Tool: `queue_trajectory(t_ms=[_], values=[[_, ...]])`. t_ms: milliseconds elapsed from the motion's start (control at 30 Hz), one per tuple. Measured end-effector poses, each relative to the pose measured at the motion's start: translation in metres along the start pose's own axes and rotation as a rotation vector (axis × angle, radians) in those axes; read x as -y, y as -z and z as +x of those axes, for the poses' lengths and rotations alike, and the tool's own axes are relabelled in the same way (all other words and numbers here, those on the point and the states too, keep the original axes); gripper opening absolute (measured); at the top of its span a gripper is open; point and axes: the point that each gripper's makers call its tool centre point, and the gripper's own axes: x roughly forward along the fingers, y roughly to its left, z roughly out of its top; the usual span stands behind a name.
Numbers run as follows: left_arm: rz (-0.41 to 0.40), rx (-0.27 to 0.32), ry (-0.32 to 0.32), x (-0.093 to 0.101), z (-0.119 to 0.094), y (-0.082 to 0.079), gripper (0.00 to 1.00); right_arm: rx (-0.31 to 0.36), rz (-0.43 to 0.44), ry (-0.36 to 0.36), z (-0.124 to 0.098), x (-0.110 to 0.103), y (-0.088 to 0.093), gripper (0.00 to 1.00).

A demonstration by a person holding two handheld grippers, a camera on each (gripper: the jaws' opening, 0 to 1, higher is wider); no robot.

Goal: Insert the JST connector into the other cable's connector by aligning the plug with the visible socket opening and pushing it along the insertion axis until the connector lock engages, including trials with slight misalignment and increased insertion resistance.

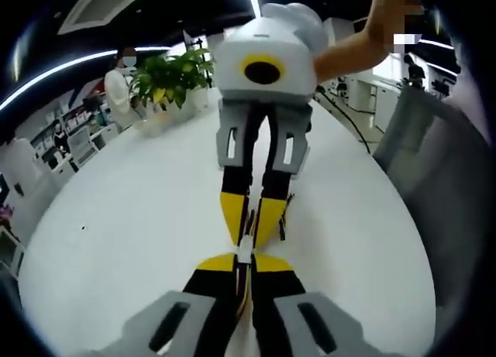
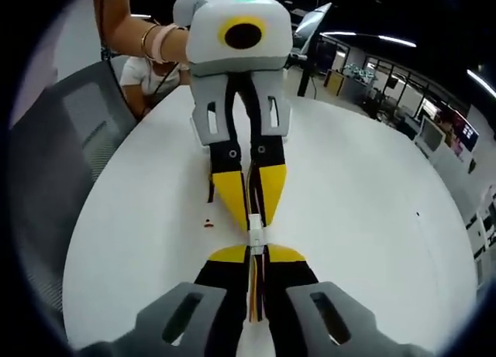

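My left hand-held gripper (image 2: pixel 249 206) and right hand-held gripper (image 1: pixel 249 221) each pinch a cable, white connectors (image 2: pixel 255 231) touching, lock apparently unconfirmed, final push left.

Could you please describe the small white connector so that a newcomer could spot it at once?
Start at the round white table, above which two yellow-tipped grippers face tip to tip. The white connector sits between them, where the wires meet. It is a tiny white block; everything around it is yellow or black.
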Motion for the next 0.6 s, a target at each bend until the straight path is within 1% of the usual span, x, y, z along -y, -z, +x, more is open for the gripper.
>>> queue_trajectory(t_ms=[67, 200, 267, 333, 400, 467, 600], values=[[0.017, -0.005, -0.006, -0.002, 0.001, 0.001, 0.00, -0.005, -0.006, 0.000, 0.001, 0.003, 0.000, 0.03], [0.009, -0.008, -0.009, -0.005, 0.003, 0.005, 0.00, -0.010, -0.008, -0.002, 0.004, 0.007, 0.002, 0.03], [0.012, -0.014, -0.006, -0.003, 0.004, 0.006, 0.00, -0.014, -0.010, -0.009, 0.006, 0.007, 0.004, 0.03], [0.018, -0.022, -0.005, -0.003, 0.006, 0.010, 0.00, -0.017, 0.002, -0.015, 0.008, 0.007, 0.006, 0.03], [0.017, -0.032, -0.001, -0.003, 0.010, 0.017, 0.00, -0.019, 0.009, -0.023, 0.011, 0.007, 0.008, 0.03], [0.025, -0.039, 0.000, -0.002, 0.011, 0.019, 0.00, -0.023, 0.013, -0.026, 0.012, 0.006, 0.009, 0.03], [0.008, -0.051, 0.003, -0.004, 0.014, 0.027, 0.00, -0.031, 0.004, -0.034, 0.013, 0.003, 0.011, 0.04]])
